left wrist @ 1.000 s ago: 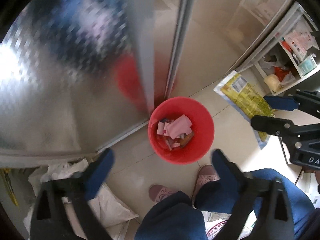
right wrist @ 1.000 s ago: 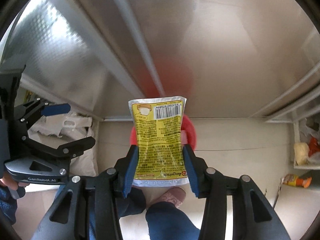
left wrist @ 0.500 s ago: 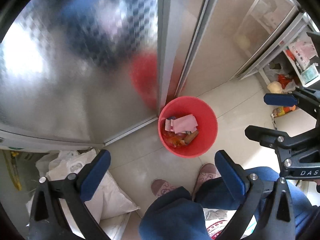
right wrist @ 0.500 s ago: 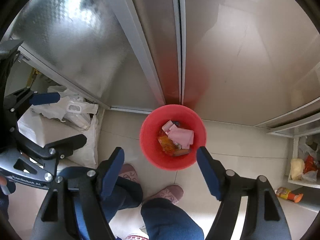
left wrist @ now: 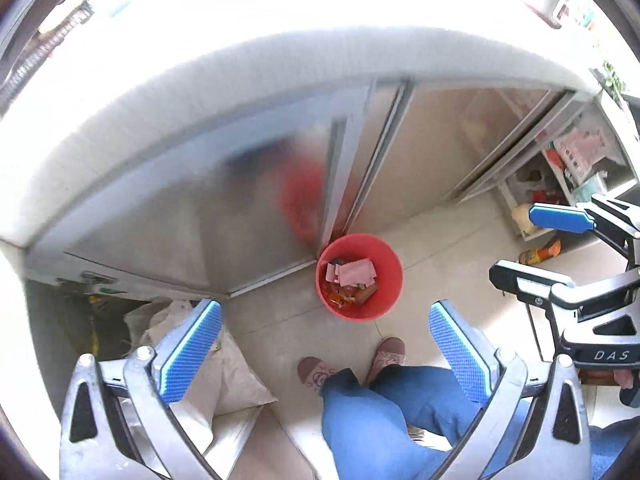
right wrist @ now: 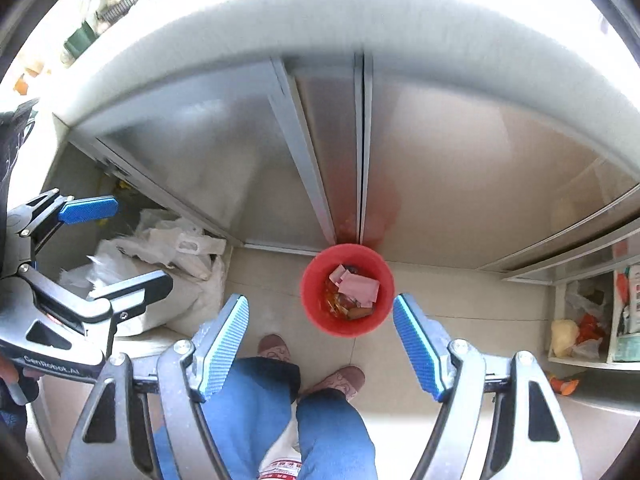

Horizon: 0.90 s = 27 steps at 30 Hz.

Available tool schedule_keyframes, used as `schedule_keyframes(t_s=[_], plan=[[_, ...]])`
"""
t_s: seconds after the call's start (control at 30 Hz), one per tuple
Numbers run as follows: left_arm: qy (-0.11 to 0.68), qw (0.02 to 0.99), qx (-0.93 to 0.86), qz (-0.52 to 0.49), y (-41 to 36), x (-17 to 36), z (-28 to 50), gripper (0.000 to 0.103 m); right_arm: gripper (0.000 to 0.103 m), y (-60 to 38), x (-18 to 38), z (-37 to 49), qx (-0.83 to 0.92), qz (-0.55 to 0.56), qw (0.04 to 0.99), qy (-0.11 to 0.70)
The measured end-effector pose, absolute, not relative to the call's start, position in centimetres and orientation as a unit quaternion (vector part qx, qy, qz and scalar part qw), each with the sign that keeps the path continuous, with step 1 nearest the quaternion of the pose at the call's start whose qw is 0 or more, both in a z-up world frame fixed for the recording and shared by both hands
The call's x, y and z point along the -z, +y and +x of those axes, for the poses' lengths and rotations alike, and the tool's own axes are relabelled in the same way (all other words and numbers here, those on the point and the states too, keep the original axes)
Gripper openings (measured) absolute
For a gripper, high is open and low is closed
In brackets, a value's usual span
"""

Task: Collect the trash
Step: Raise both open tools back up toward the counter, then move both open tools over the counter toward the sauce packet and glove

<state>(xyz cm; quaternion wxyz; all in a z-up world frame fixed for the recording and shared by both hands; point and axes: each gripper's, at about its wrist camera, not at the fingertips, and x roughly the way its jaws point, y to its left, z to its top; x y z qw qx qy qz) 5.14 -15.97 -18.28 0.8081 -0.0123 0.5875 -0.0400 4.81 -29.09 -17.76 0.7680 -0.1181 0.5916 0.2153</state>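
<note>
The pale tiled floor (right wrist: 440,296) carries a red bucket (right wrist: 347,322) of paper scraps and wrappers, standing far against the metal cabinet doors (right wrist: 460,184). White sacks (right wrist: 160,264) lie left; an orange wrapper (right wrist: 564,385) lies right, near the shelf (right wrist: 588,362).

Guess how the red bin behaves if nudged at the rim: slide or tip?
The red bin looks like thin plastic holding only paper scraps and wrappers, so probably light. On smooth floor tile it would likely slide. It stands against the cabinet door, which should block tipping backward.
</note>
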Motion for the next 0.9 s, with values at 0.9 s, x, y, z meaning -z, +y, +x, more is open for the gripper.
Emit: schedule_keyframes(t_s=[0.9], plan=[[0.518, 0.853, -0.056, -0.027, -4.9, 2.5, 10.2, 0.103, 0.099, -18.6, 4.2, 11.9, -0.303, -0.163, 0.808, 0.479]])
